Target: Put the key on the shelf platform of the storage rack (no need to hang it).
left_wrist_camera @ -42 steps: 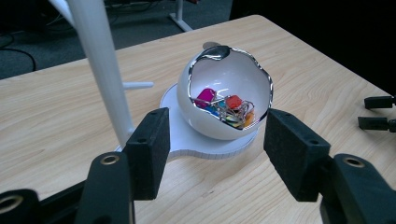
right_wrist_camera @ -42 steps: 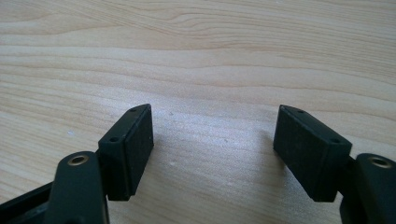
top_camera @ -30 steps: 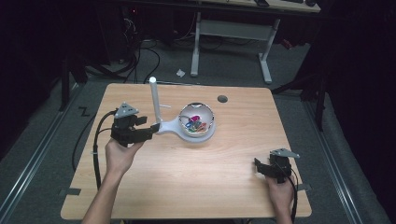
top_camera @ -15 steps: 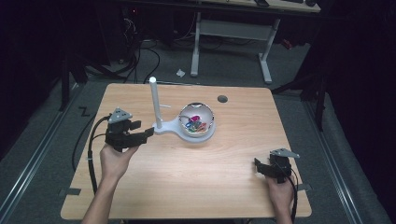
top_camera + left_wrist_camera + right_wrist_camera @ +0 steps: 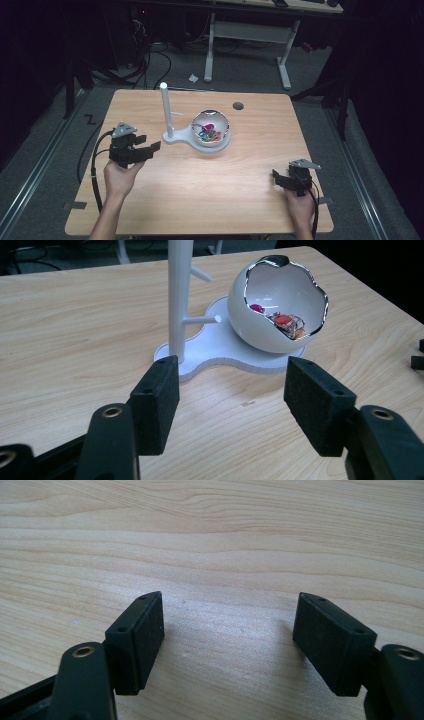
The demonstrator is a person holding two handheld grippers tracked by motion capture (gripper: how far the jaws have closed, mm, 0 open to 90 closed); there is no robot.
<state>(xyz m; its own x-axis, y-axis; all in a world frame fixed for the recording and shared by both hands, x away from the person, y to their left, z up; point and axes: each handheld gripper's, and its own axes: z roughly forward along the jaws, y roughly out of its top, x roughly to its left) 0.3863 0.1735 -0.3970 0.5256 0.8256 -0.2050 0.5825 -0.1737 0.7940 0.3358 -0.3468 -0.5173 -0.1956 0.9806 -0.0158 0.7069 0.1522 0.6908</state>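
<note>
Left claw (image 5: 150, 148) released, empty; upright white stand (image 5: 180, 305) just ahead, seemingly nearer than to released right claw (image 5: 278, 178).

Stand and bowl, partly out of sight.
White post (image 5: 179, 300) is cut off at the top edge; small coloured pieces (image 5: 285, 323) inside the bowl (image 5: 260, 325) are indistinct.

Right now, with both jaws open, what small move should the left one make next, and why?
Probably ease the left hand-held gripper forward toward the white stand. Its jaws are open and empty, short of the base, and the egg-shaped bowl of small coloured pieces sits beyond.
</note>
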